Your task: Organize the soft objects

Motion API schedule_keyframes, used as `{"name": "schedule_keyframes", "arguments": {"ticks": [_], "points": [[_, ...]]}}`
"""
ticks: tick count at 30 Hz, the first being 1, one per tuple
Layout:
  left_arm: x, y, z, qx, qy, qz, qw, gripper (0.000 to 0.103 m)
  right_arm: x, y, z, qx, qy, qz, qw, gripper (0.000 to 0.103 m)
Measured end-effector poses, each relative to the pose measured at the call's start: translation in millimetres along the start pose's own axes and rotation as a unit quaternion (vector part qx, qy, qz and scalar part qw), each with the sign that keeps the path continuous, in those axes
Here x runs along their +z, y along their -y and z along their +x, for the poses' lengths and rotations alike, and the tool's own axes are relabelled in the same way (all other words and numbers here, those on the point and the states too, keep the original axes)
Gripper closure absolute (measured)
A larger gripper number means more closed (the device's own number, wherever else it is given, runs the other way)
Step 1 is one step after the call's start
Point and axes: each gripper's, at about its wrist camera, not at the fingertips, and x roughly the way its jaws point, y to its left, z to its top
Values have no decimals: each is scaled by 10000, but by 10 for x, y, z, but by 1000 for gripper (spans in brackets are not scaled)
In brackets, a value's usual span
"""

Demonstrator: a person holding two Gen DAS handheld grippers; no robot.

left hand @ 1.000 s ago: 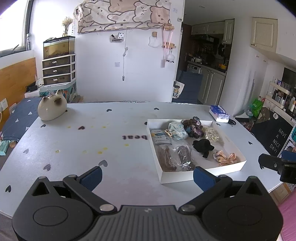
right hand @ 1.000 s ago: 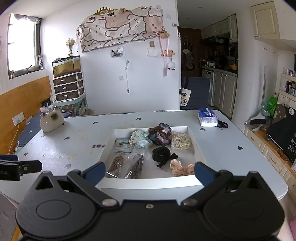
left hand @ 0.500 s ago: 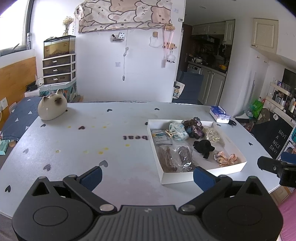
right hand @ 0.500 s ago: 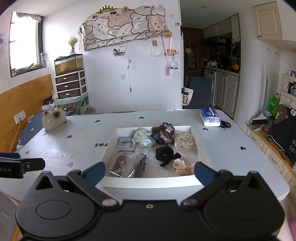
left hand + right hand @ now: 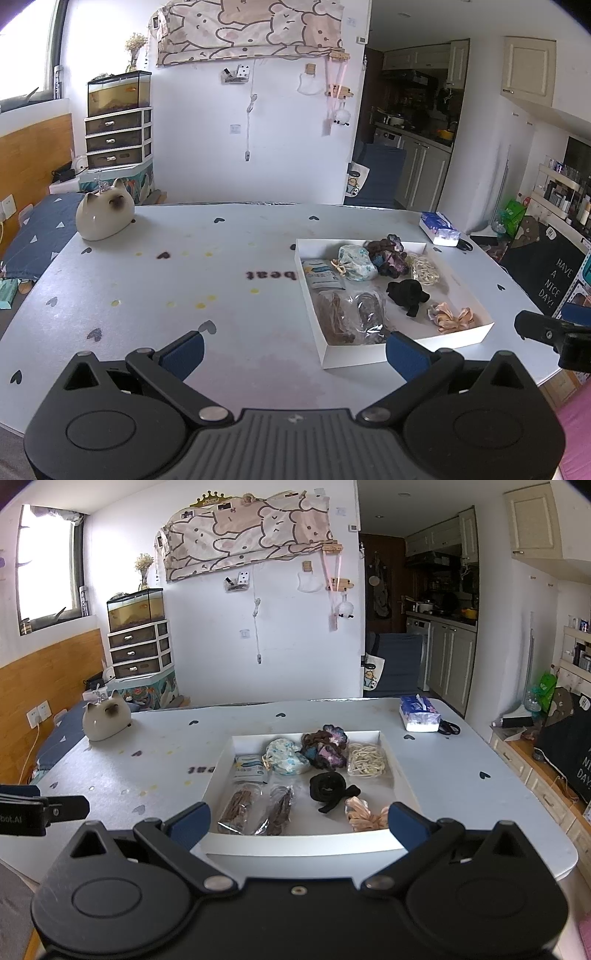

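Note:
A shallow white tray (image 5: 218, 775) (image 5: 406, 347) lies on the table and holds soft items: a black scrunchie (image 5: 327, 788) (image 5: 406, 291), a peach scrunchie (image 5: 364, 816) (image 5: 452, 317), a dark purple scrunchie (image 5: 325, 746), a pale blue one (image 5: 284, 757), a bag of rubber bands (image 5: 365, 764) and two clear bags of brown hair ties (image 5: 255, 808). My right gripper (image 5: 297, 823) stands open just before the tray's near wall. My left gripper (image 5: 293, 350) is open over bare table, left of the tray. Neither holds anything.
A ceramic cat (image 5: 105, 216) sits at the table's far left. A blue tissue pack (image 5: 419, 712) and black scissors (image 5: 448, 727) lie at the far right. The table's right edge (image 5: 546, 812) drops off towards low cabinets.
The right gripper has risen slightly and tipped, so the tray sits a little lower in its view. The left gripper has barely moved.

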Motion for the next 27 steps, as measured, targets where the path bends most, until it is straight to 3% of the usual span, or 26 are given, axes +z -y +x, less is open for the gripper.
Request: {"name": "schedule_keyframes", "arguments": {"ticks": [27], "points": [[1, 3, 11, 0, -3, 5, 10000, 0, 15, -6, 15, 3, 5, -5, 10000, 0]]}}
